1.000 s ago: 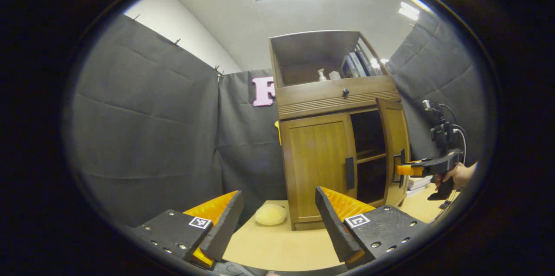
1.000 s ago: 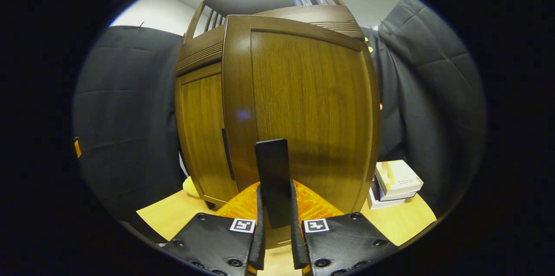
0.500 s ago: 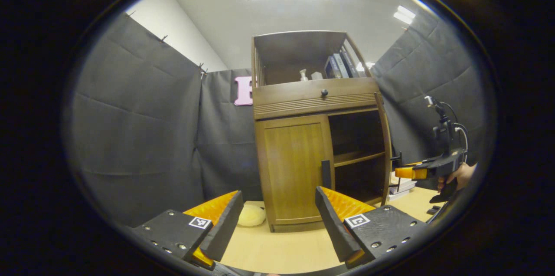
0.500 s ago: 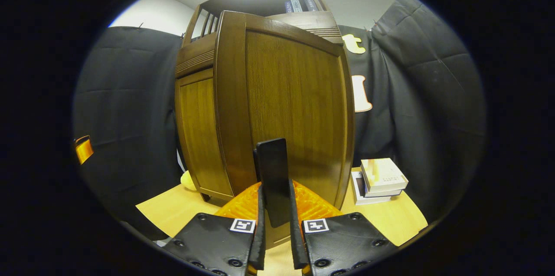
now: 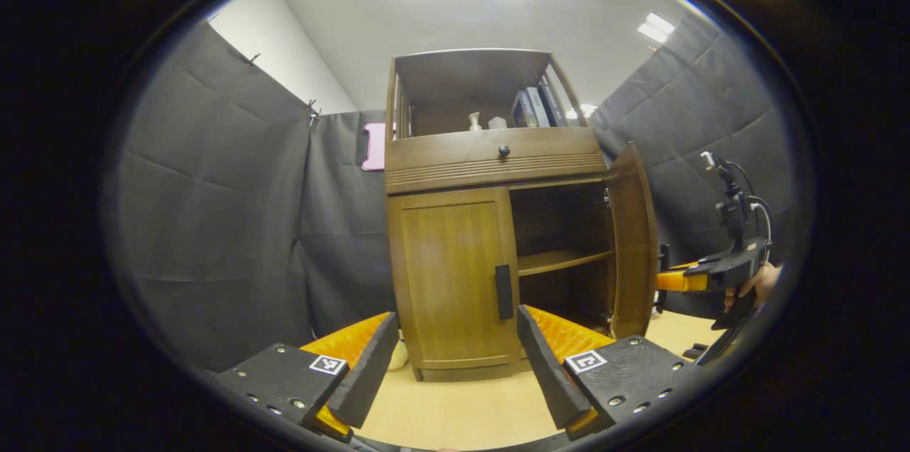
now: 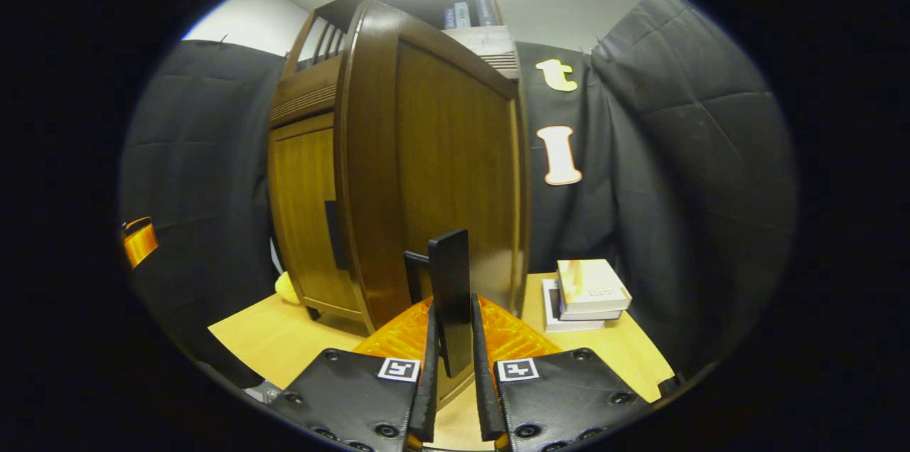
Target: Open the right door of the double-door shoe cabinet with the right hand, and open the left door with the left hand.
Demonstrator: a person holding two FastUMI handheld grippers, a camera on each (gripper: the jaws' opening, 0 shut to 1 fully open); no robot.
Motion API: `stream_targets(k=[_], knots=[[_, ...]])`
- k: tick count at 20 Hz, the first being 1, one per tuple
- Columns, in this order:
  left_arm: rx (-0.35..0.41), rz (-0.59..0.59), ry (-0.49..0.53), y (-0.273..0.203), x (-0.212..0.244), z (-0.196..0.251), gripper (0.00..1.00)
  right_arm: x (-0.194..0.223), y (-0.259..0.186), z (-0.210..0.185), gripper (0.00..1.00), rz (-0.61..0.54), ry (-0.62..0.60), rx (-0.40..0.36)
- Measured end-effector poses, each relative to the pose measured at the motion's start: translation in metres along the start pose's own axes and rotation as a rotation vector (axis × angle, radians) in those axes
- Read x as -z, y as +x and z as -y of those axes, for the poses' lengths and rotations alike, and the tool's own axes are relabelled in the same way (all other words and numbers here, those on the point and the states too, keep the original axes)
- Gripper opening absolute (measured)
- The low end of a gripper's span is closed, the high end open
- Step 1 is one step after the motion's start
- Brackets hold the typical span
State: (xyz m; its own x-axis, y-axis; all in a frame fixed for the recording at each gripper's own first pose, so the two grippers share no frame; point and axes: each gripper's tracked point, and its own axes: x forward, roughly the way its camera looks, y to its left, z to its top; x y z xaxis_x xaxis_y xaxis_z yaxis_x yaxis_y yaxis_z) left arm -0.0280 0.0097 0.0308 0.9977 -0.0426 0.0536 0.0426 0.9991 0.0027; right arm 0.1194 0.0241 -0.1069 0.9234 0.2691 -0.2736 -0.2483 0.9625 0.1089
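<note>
A brown wooden shoe cabinet stands on a light wood table. Its right door hangs swung out wide, baring a dark inside with a shelf. The left door is closed, with its dark handle on its right edge. My left gripper is open, short of the left door and below its handle. My right gripper is shut on the right door's dark handle; the right door rises close in front of it. In the left gripper view the right gripper shows beside that door, held by a hand.
A stack of books lies on the table right of the cabinet. A pale yellow soft object sits by the cabinet's left foot. Books and small items stand on the cabinet's top shelf above a drawer knob. Black cloth walls surround the booth.
The right door has swung further out with my right gripper on its handle. The left gripper view has shifted, so the cabinet sits more to the left and nearer.
</note>
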Motion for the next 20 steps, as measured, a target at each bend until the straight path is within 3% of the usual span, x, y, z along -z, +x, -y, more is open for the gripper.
stream_targets(k=[1, 3, 4, 6, 8, 9, 13, 14, 15, 20], knots=[[0.007, -0.001, -0.001, 0.001, -0.001, 0.000, 0.96, -0.001, -0.002, 0.010, 0.26, -0.001, 0.011, 0.016], [0.016, -0.005, -0.002, 0.006, -0.005, -0.002, 0.95, -0.002, -0.005, 0.026, 0.22, -0.001, 0.028, 0.041], [0.022, -0.006, -0.002, 0.009, -0.008, -0.005, 0.95, -0.001, -0.007, 0.036, 0.29, -0.002, 0.028, 0.058], [0.034, -0.007, 0.000, 0.005, -0.008, -0.001, 0.95, -0.004, -0.011, 0.050, 0.10, 0.002, 0.035, 0.076], [0.050, -0.007, 0.006, 0.007, -0.009, 0.000, 0.95, -0.005, -0.017, 0.058, 0.10, 0.006, 0.041, 0.084], [0.057, -0.008, 0.006, 0.007, -0.010, 0.000, 0.95, -0.007, -0.020, 0.063, 0.20, 0.011, 0.036, 0.093], [0.084, -0.011, 0.005, 0.007, -0.015, 0.002, 0.96, -0.013, -0.038, 0.085, 0.20, 0.023, 0.028, 0.137], [0.088, -0.010, 0.005, 0.007, -0.015, 0.004, 0.96, -0.014, -0.042, 0.091, 0.24, 0.024, 0.032, 0.150], [0.095, -0.008, 0.000, 0.007, -0.016, 0.004, 0.96, -0.016, -0.047, 0.097, 0.20, 0.026, 0.035, 0.166], [0.135, -0.007, -0.018, 0.012, -0.016, 0.007, 0.95, -0.037, -0.076, 0.108, 0.19, 0.069, 0.077, 0.184]])
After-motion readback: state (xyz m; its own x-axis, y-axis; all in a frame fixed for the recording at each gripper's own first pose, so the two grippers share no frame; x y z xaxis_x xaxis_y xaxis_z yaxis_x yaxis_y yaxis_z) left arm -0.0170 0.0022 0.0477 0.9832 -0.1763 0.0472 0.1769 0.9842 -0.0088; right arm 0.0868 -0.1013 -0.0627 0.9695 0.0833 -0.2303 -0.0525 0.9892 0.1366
